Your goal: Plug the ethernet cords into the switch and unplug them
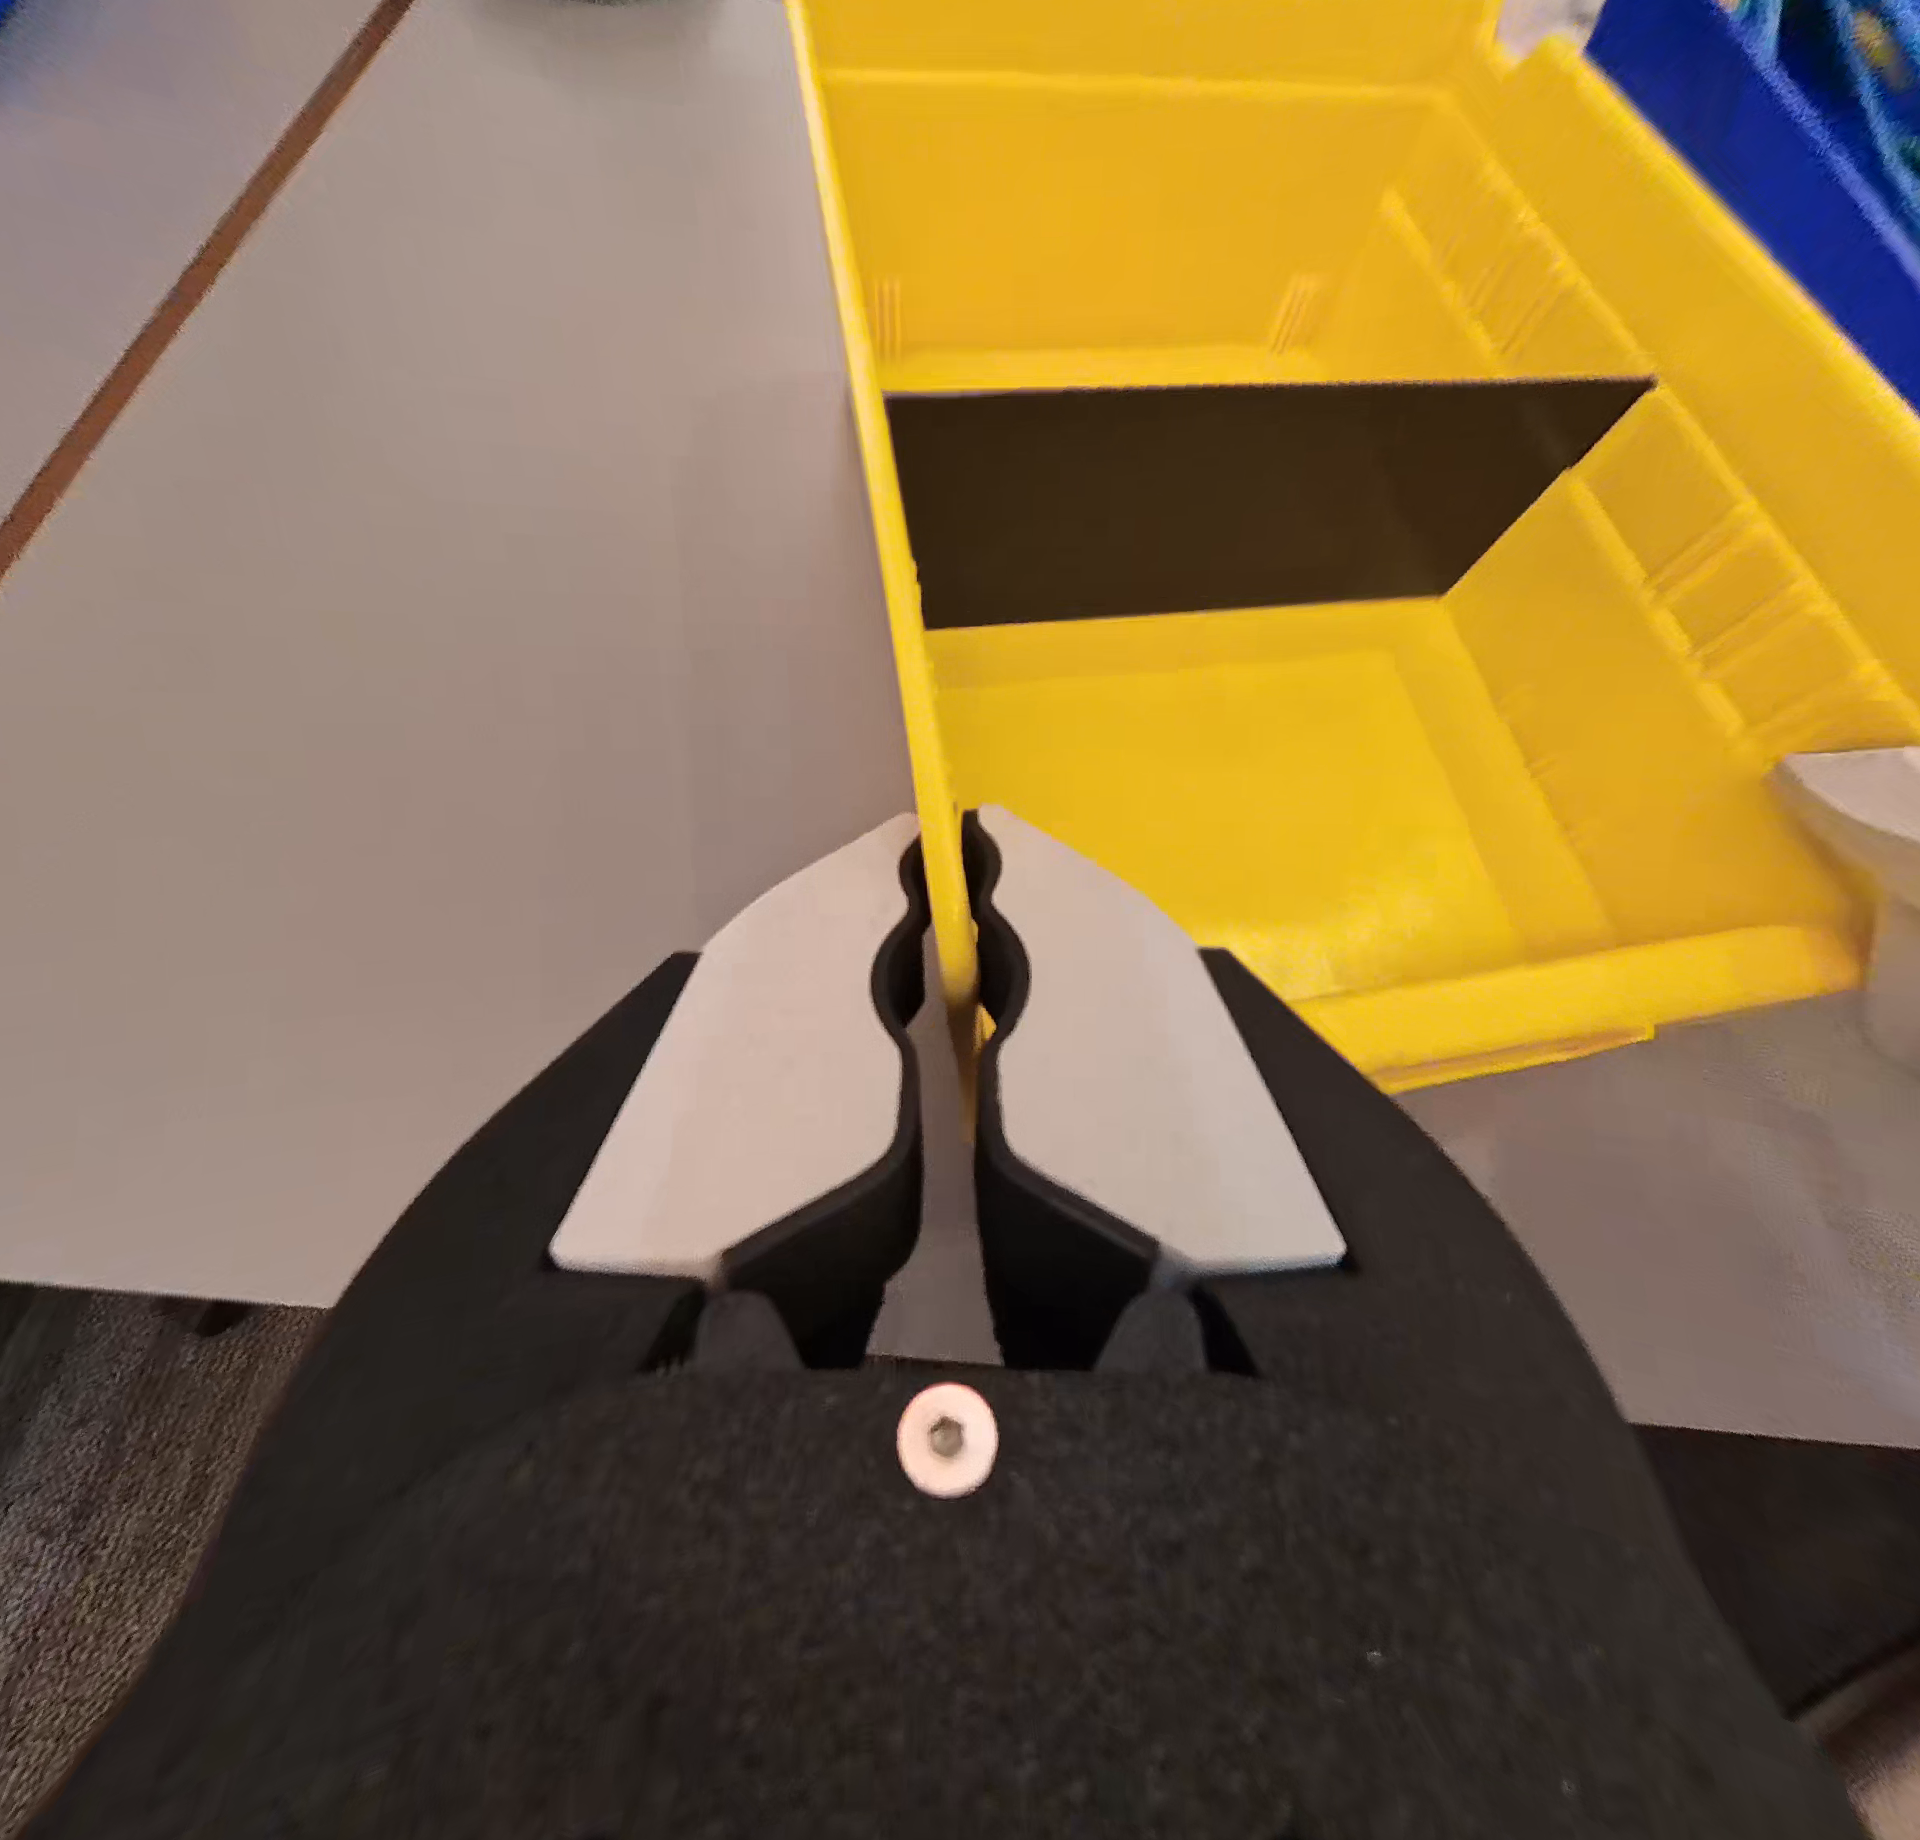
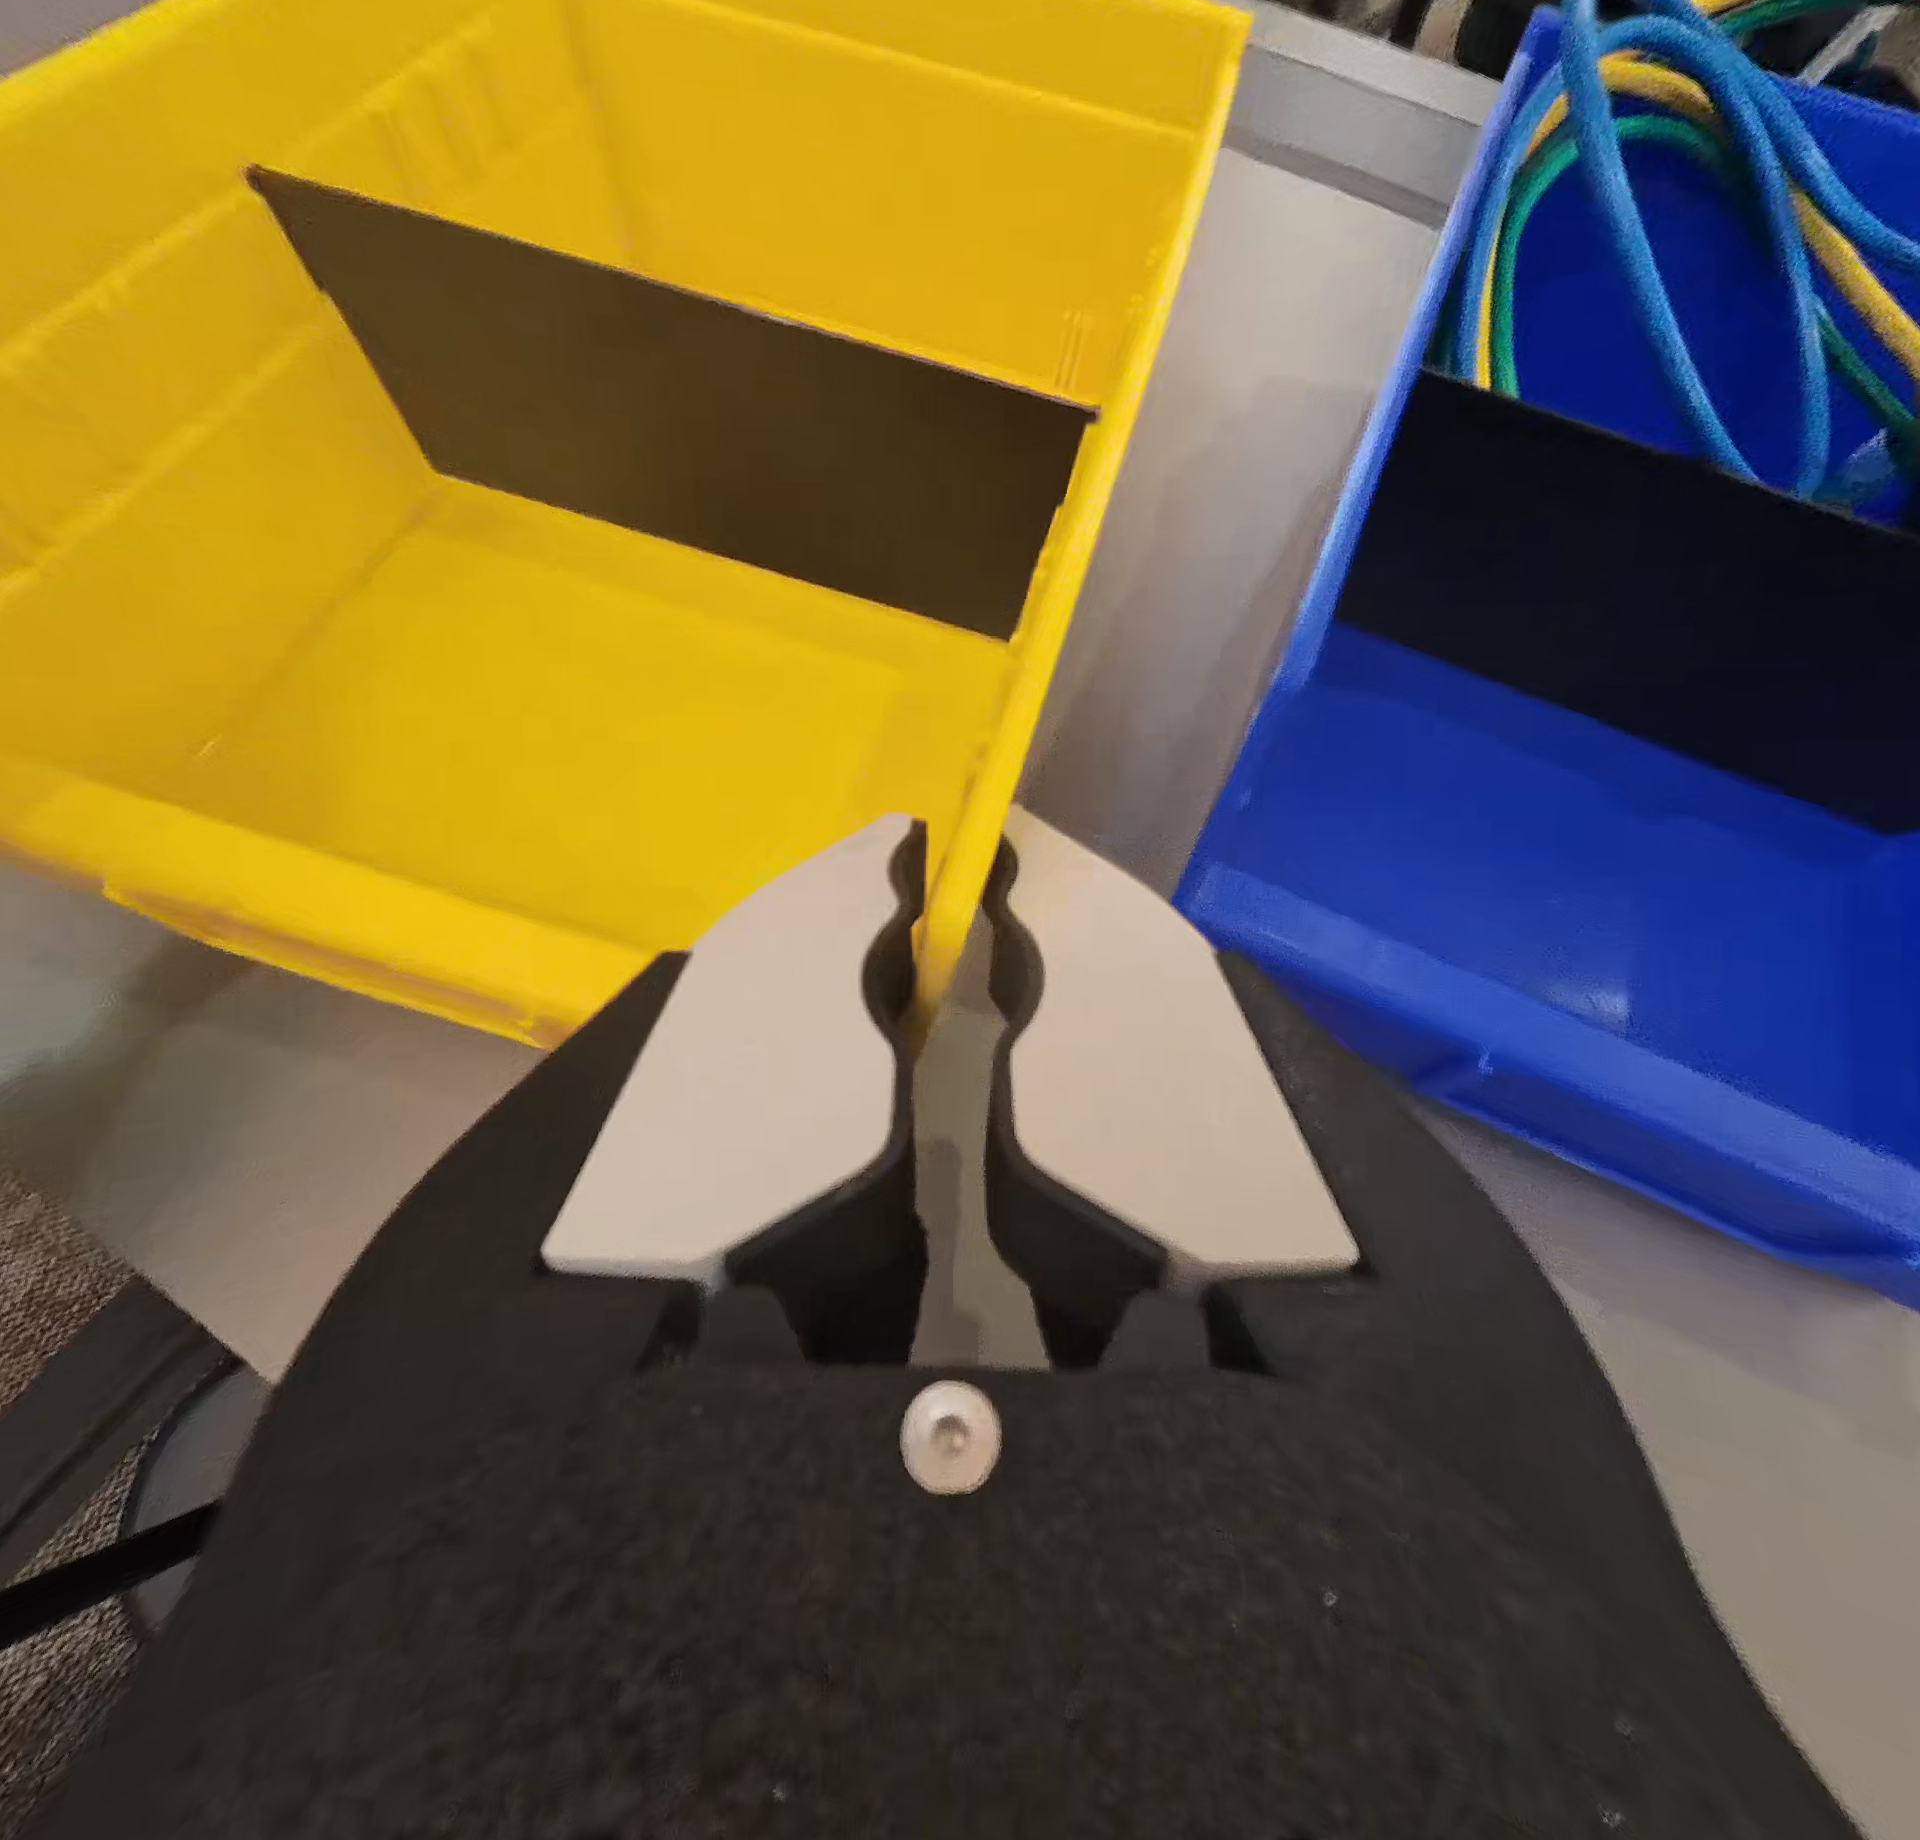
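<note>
A yellow bin [image 1: 1143, 201] with a black divider [image 1: 1195, 502] stands on the grey table; both its compartments are empty. My left gripper [image 1: 948, 824] is shut on the bin's left wall near the front corner. My right gripper [image 2: 961, 834] is shut on the bin's right wall [image 2: 1049, 647] near the front corner. Blue, yellow and green ethernet cords [image 2: 1621, 159] lie coiled in the back compartment of a blue bin [image 2: 1558, 907] to the right. No switch is in view.
The blue bin has a dark divider [image 2: 1662, 585] and an empty front compartment. It also shows in the left wrist view [image 1: 1766, 159]. Bare grey table [image 1: 468, 543] lies left of the yellow bin. The table's front edge and carpet [image 1: 94, 1478] are just below the grippers.
</note>
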Motion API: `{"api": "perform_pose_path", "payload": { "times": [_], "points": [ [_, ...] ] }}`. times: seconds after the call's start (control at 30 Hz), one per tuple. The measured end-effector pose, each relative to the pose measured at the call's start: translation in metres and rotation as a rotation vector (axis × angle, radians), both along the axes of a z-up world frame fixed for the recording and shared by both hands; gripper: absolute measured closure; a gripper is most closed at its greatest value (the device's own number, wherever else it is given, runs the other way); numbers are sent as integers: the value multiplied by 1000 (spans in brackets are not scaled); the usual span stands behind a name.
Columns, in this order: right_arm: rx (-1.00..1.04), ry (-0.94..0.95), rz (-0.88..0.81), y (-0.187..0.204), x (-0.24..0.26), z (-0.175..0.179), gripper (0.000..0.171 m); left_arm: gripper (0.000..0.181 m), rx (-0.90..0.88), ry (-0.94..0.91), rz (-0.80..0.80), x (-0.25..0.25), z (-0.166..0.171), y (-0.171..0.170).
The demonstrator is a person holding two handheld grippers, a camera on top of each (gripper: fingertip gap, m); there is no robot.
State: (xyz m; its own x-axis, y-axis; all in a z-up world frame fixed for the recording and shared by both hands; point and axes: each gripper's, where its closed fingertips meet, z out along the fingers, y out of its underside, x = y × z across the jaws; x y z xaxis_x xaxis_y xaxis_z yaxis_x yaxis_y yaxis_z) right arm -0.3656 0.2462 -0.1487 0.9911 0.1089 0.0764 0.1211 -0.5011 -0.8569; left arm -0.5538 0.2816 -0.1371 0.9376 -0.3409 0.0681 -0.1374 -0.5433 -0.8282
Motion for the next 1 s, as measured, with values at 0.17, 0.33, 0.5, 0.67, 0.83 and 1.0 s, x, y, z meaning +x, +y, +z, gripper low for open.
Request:
{"api": "perform_pose_path", "payload": {
  "times": [0.17,0.33,0.5,0.67,0.83,1.0],
  "points": [
    [68,46,9,-6,2,30,161,178,166,23,-3,5,44,-6],
    [284,29,-50,-13,41,105,163,177,391,16,-45,46,118,-13],
    [307,-40,-186,-24,138,156,165,176,385,66,-157,150,148,-2],
    [138,-62,-383,-52,301,161,166,174,313,50,-352,325,142,-10],
    [-68,-197,-590,-115,464,142,165,172,207,-28,-515,489,110,-61],
    [-127,-90,-570,-156,542,103,167,170,83,-90,-582,567,56,-103]
  ]
}}
